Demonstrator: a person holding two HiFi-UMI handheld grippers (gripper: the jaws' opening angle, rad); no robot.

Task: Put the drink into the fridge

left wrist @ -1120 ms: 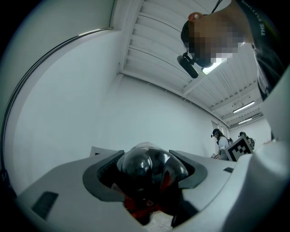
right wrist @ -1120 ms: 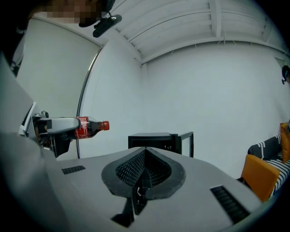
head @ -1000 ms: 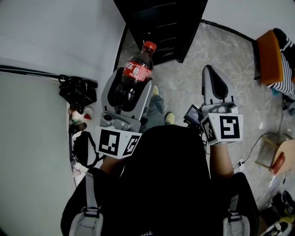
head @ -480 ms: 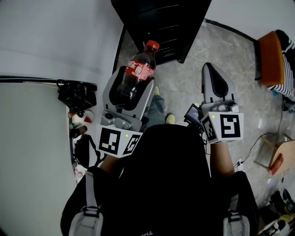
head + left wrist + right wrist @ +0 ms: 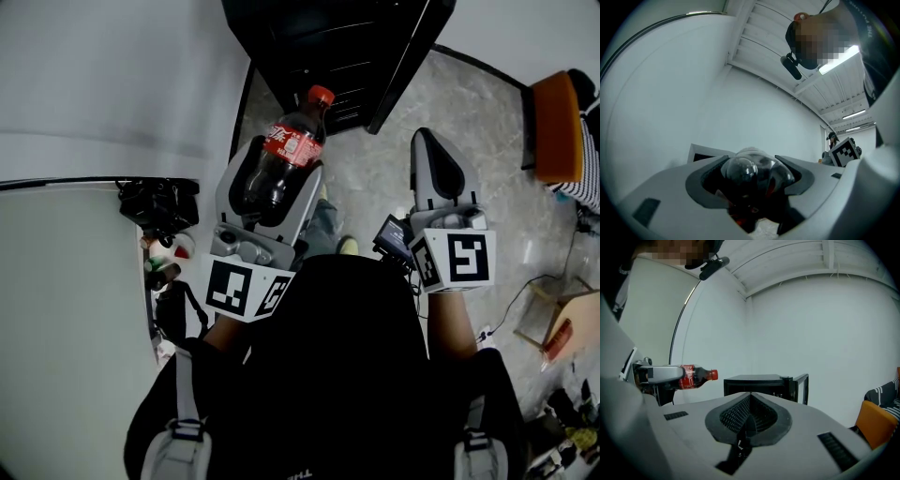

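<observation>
A dark cola bottle (image 5: 286,155) with a red label and red cap lies level, cap toward the black fridge (image 5: 328,47). My left gripper (image 5: 272,159) is shut on the bottle's body, short of the fridge front. The left gripper view shows the bottle's base (image 5: 750,171) filling the gap between the jaws of the left gripper (image 5: 752,176). The fridge door (image 5: 412,56) stands open at the right. My right gripper (image 5: 427,141) is level beside the bottle, shut and empty. From the right gripper (image 5: 749,399) view, the bottle (image 5: 696,375) hangs left of the fridge (image 5: 759,380).
An orange chair (image 5: 558,127) with a striped cloth stands at the right. A black bag (image 5: 159,202) and small items lie by the white wall on the left. Cables and a box (image 5: 548,319) sit on the marble floor at the right.
Both grippers have moved forward toward the fridge, the left one still holding the bottle. The fridge now looms larger at the top of the head view.
</observation>
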